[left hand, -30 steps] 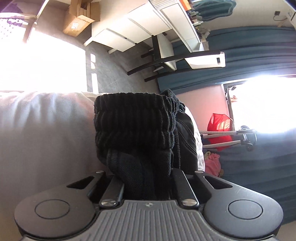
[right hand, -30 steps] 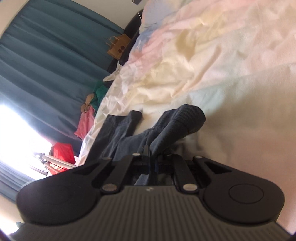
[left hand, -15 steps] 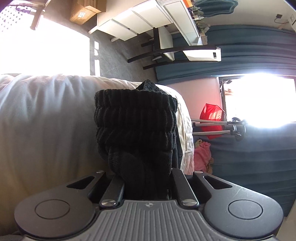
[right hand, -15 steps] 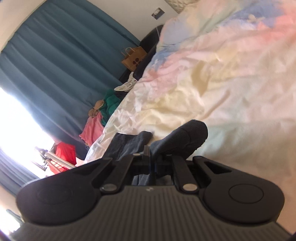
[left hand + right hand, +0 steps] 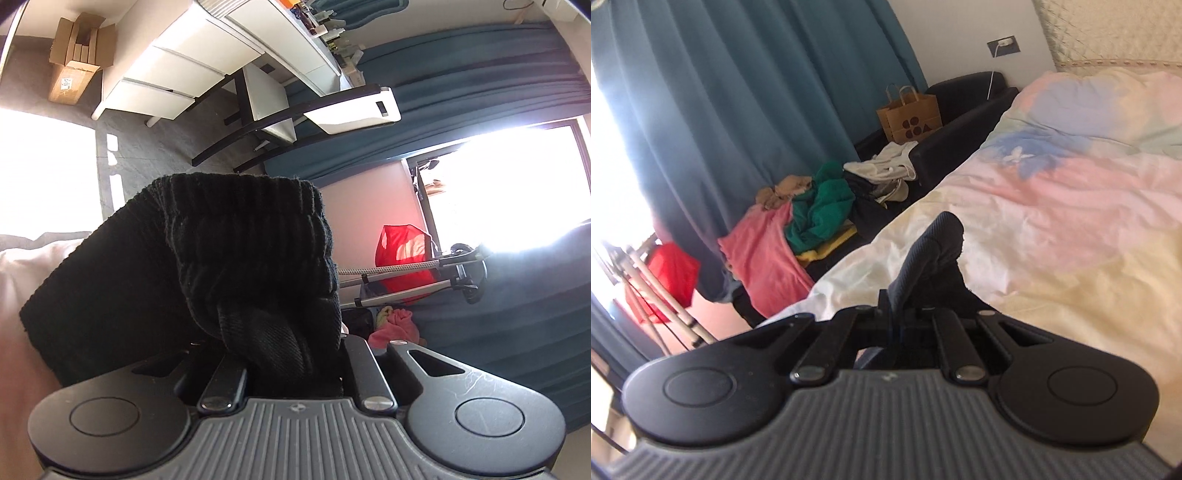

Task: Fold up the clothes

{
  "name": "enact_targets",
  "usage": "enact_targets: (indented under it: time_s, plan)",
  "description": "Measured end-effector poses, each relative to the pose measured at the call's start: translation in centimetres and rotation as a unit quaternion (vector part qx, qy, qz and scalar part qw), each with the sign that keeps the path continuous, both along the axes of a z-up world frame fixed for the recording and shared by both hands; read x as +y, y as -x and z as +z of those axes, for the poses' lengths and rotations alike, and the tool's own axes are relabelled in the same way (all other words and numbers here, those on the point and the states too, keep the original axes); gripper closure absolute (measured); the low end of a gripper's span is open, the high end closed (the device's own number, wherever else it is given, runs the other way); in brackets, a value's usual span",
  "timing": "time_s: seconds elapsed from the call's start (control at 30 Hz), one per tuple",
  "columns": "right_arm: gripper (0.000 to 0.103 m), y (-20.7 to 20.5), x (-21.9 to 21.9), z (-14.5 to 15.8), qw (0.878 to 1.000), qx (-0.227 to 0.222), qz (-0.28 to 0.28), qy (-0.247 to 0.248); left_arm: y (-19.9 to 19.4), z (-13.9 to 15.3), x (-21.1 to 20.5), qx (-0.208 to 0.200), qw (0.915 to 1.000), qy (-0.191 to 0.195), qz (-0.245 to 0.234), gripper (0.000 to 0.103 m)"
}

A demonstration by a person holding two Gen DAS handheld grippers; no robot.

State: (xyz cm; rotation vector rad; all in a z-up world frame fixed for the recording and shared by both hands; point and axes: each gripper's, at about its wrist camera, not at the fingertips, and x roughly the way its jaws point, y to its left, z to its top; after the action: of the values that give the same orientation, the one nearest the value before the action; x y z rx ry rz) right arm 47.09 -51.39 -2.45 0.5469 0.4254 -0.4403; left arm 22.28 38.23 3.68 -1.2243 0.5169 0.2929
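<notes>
Gripping a bunched black sock (image 5: 255, 266) in clenched jaws, the left gripper (image 5: 291, 354) hangs off the bed's (image 5: 1071, 206) edge while the right gripper (image 5: 905, 314) pinches a dark sock (image 5: 931, 251) over that edge.

Both tongs (image 5: 291, 354) (image 5: 897, 321) are matte black with ribbed grey housings, round discs and silver screws.

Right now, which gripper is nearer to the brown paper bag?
Right, as far as the views show. The right gripper faces the brown paper bag across the bed; the left gripper faces a desk, no bag visible.
</notes>
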Motion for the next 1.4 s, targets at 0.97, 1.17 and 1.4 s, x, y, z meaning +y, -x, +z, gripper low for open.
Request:
enact_targets:
  time_s: [0.97,1.17,1.4]
  plan:
    - [0.033,13.5,-0.6,-8.1,0.976,0.023,0.052,-0.211,6.4,-5.3,-1.6,-0.007,0.9973,0.021,-0.07,0.0]
    - [0.031,14.1,0.3,-14.5,0.932,-0.007,0.044,-0.36,7.0,-13.4,-1.7,0.042,0.9891,0.118,-0.077,0.0]
    - [0.027,10.4,-0.4,-17.0,0.927,-0.084,-0.006,-0.365,2.8,-15.8,-2.0,-0.007,0.9973,0.068,-0.027,0.001]
